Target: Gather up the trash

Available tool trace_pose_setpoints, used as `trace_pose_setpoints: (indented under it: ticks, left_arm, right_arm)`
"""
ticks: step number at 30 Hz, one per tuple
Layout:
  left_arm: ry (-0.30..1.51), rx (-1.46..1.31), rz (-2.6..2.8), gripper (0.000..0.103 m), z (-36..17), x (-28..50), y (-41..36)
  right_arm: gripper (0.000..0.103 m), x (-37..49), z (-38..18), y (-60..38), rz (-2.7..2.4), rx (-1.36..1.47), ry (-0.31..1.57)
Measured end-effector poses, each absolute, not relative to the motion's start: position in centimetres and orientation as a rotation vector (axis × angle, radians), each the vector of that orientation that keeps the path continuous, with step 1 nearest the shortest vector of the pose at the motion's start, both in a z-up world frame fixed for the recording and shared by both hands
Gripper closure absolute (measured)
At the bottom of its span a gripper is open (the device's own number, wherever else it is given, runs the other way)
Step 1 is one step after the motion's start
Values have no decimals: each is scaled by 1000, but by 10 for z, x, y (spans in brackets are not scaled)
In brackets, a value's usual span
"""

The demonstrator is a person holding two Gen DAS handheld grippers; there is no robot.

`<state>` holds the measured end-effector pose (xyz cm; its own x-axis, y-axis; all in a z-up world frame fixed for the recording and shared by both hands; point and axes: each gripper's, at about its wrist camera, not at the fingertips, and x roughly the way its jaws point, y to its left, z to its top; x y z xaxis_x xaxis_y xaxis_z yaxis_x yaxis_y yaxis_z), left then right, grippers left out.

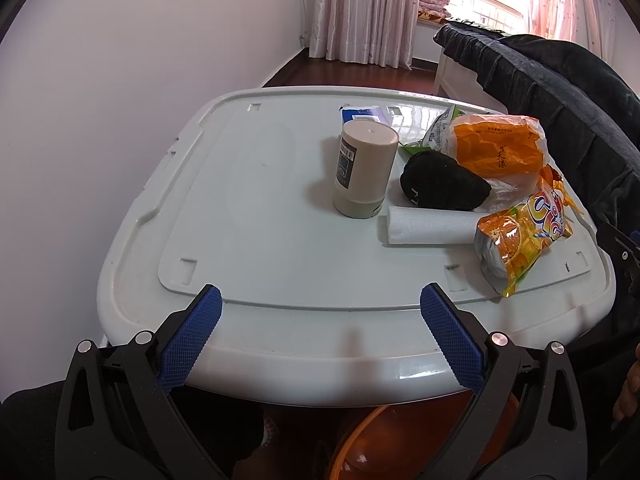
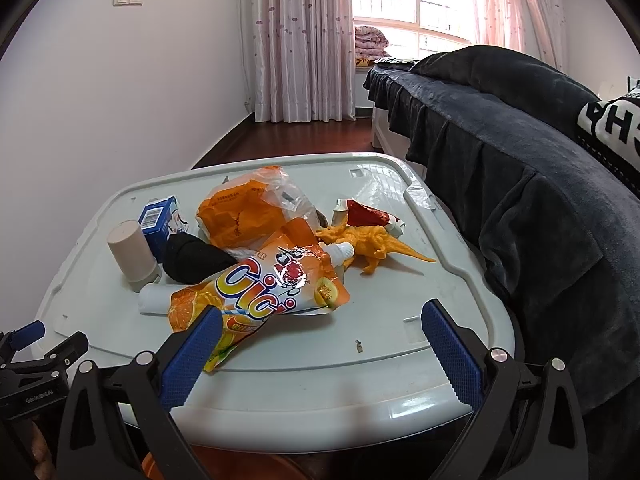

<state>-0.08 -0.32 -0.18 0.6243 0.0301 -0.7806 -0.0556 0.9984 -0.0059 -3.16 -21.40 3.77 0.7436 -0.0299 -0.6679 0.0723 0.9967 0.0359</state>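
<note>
A white plastic lid [image 1: 260, 200] [image 2: 400, 344] serves as a tabletop with litter on it. An orange juice pouch [image 1: 520, 240] [image 2: 260, 292] lies nearest, its spout pointing away. Behind it are a white paper roll [image 1: 428, 230] [image 2: 154, 300], a crumpled orange plastic bag [image 1: 496, 148] [image 2: 244, 216], a blue carton [image 1: 364, 114] [image 2: 160, 220] and a red wrapper [image 2: 368, 212]. My left gripper [image 1: 320, 300] hangs open over the near edge, holding nothing. My right gripper [image 2: 320, 316] is open too, its left finger just in front of the pouch's bottom end.
A beige cylinder [image 1: 364, 172] [image 2: 130, 254] stands upright, a black sock [image 1: 440, 186] [image 2: 192, 258] beside it. An orange toy dinosaur [image 2: 372, 244] lies mid-lid. A dark-covered bed [image 2: 520, 160] runs along the right. An orange bin [image 1: 400, 440] sits below the lid's near edge.
</note>
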Motion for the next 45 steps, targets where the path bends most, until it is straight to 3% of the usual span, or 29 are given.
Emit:
trace_pose_setpoints:
  ticks: [45]
  left_arm:
    - [895, -23, 92, 6, 1, 0, 3]
  right_arm:
    - [5, -22, 31, -193, -45, 163, 808]
